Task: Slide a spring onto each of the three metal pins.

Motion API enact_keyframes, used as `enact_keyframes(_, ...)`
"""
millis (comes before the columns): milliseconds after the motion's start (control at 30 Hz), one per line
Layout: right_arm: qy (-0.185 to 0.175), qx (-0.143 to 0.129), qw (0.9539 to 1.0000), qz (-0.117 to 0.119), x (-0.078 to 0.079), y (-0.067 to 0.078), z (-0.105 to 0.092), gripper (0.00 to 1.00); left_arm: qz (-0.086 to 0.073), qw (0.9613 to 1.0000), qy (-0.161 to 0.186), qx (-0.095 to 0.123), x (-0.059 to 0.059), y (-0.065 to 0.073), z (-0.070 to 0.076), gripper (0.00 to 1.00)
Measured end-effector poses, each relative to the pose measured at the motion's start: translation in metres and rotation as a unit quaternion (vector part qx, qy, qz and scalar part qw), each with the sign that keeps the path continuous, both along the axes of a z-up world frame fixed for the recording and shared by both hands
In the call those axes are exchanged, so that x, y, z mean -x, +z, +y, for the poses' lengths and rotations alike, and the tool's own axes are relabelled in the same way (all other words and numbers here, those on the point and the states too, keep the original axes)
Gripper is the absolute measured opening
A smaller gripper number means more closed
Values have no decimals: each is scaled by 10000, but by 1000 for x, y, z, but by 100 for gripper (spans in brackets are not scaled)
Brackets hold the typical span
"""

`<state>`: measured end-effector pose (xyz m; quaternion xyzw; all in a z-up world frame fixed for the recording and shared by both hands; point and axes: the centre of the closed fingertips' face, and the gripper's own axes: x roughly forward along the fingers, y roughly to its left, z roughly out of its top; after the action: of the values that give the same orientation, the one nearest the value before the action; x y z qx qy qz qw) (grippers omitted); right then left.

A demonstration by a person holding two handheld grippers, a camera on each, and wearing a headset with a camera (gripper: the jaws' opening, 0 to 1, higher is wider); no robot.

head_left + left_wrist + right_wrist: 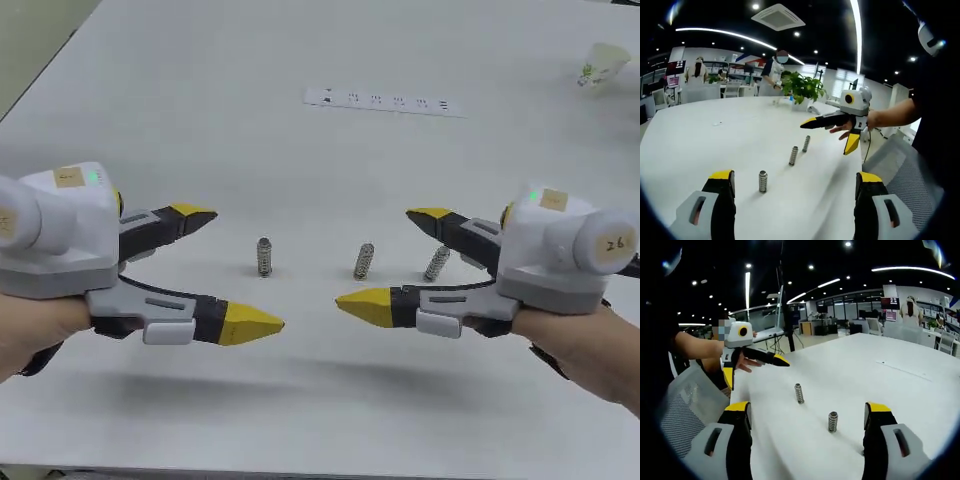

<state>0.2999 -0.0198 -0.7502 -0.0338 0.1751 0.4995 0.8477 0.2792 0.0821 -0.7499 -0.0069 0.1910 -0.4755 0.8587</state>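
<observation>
Three springs stand in a row on the white table [300, 400], between the two grippers: left spring [264, 257] upright, middle spring [364, 261] leaning slightly, right spring [437, 263] leaning more. Each stands up from the surface as if carried on a pin. The pins themselves are hidden inside the coils, so how fully each spring is seated cannot be told. No loose spring lies on the table. On this evidence all three placements appear made and little or nothing is left, except perhaps checking the two leaning ones.

The left gripper [222, 268] and the right gripper [388, 258] hover just above the table on either side of the row. Both have their yellow-tipped jaws spread wide and carry nothing.

Legible writing: a handwritten "26" on a round sticker [612, 243] on the right gripper's housing. The tan stickers on top of both housings cannot be read. Farther back lie a white power strip [385, 101], its markings too small to read, and a paper cup [603, 65] on its side with an illegible green print
</observation>
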Motion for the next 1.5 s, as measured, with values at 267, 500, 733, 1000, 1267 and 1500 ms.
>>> enact_keyframes(267,-159,31,9998,87,7,-3,-20,99,4,10000,35,11,1,2,-1,98)
enact_keyframes(500,-312,34,9995,103,5,-2,-38,99,-16,10000,46,-9,3,3,0,98)
enact_keyframes(733,-404,42,9990,192,11,-5,-50,99,38,9999,100,-31,5,1,4,98)
enact_keyframes(1000,-502,99,9982,325,16,-14,-61,99,66,9998,176,-19,7,1,7,98)
enact_keyframes(1267,-648,110,9970,398,19,-20,-73,99,132,9994,330,57,9,1,12,98)
enact_keyframes(1500,-794,56,9959,429,18,-17,-78,99,179,9991,379,77,10,0,12,98)
